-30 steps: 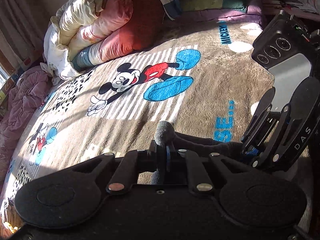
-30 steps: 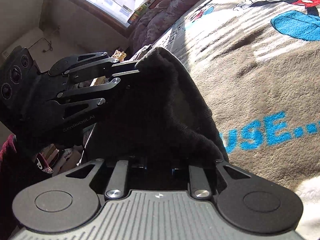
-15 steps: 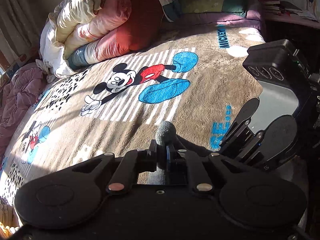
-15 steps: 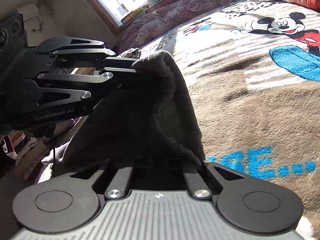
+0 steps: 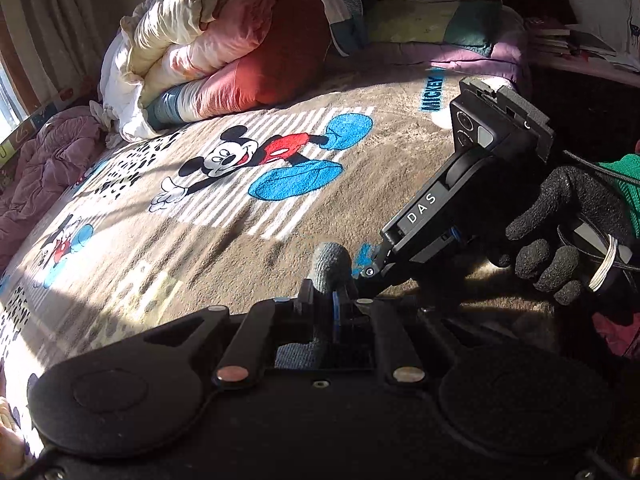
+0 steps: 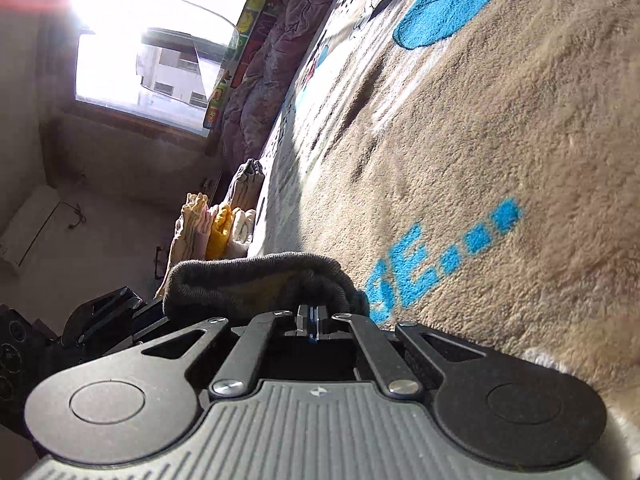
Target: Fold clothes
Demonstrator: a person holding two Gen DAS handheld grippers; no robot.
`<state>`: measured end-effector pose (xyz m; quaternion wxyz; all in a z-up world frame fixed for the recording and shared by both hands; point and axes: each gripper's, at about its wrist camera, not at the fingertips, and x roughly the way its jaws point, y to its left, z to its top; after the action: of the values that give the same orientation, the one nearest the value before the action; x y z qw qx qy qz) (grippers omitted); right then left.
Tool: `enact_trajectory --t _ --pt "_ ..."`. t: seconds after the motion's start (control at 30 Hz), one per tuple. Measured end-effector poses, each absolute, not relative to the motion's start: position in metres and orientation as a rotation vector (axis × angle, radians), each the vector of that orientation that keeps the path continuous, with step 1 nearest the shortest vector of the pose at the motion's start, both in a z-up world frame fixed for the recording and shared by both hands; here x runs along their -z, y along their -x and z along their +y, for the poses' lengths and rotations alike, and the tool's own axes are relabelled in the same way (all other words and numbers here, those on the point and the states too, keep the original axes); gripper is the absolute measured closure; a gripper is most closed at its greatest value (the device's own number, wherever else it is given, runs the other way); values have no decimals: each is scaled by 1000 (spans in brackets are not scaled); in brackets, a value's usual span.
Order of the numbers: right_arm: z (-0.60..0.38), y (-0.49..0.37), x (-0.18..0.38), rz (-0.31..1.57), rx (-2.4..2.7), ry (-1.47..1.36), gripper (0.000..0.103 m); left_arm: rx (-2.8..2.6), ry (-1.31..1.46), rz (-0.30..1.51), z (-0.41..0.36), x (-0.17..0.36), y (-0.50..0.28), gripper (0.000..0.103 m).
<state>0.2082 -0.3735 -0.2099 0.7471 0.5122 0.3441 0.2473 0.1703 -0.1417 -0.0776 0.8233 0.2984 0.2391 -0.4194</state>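
Observation:
A dark grey knitted garment (image 5: pixel 330 264) is pinched in my left gripper (image 5: pixel 334 296), which is shut on it, with a rounded fold sticking up past the tips. In the left wrist view my right gripper (image 5: pixel 370 270) comes in from the right in a black-gloved hand (image 5: pixel 560 232), its tips right beside that fold. In the right wrist view the right gripper (image 6: pixel 310 318) has its jaws together on the garment (image 6: pixel 248 280), whose rolled hem bunches just ahead of the tips, low over the blanket. Part of the left gripper (image 6: pixel 104 312) shows at lower left, its tips hidden by cloth.
A tan Mickey Mouse blanket (image 5: pixel 400 152) covers the bed. Rolled quilts and pillows (image 5: pixel 224 52) are piled at its far end, and a purple quilt (image 5: pixel 44 168) lies by the window (image 6: pixel 152 40). Folded clothes (image 6: pixel 216 228) are stacked at the bed's edge.
The right gripper rolled, sank toward the blanket and closed in on the left gripper's tips. The garment, earlier hanging spread between the two, is now bunched low at the tips.

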Motion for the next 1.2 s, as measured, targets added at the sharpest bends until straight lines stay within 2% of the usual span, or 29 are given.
enact_trajectory --t 0.07,0.23,0.33,0.43,0.53,0.6,0.67,0.77,0.93,1.03,1.13,1.17,1.2 --pt "-385 -203 215 730 -534 -1194 102 853 -620 502 -143 88 -158 96" --pt "-398 -194 221 695 -556 -1282 84 770 -543 468 -144 105 -134 96" --pt "-399 -189 220 687 -569 -1282 77 722 -404 458 -137 108 -127 96" --pt "-399 -187 218 687 -581 -1274 71 662 -263 466 -133 114 -124 96" --pt "-401 -186 215 691 -586 -1262 70 599 -99 494 -130 120 -127 96" --pt "-402 -185 214 688 -583 -1266 70 591 -147 494 -142 128 -123 96" --pt "-402 -183 213 679 -575 -1257 70 575 -316 451 -161 140 -113 96" --pt "-400 -177 197 635 -521 -1112 68 542 -524 357 -183 149 -97 97" --pt "-379 -164 151 457 -594 -744 69 530 -602 321 -188 157 -92 98" --pt "-371 -171 148 492 -619 -704 70 534 -614 329 -185 157 -89 96" --pt "-358 -185 154 619 -534 -621 70 565 -568 388 -169 145 -88 91" --pt "-353 -185 155 650 -496 -577 64 572 -519 410 -157 138 -86 81" --pt "-351 -183 156 649 -483 -560 62 573 -459 426 -142 131 -82 60"
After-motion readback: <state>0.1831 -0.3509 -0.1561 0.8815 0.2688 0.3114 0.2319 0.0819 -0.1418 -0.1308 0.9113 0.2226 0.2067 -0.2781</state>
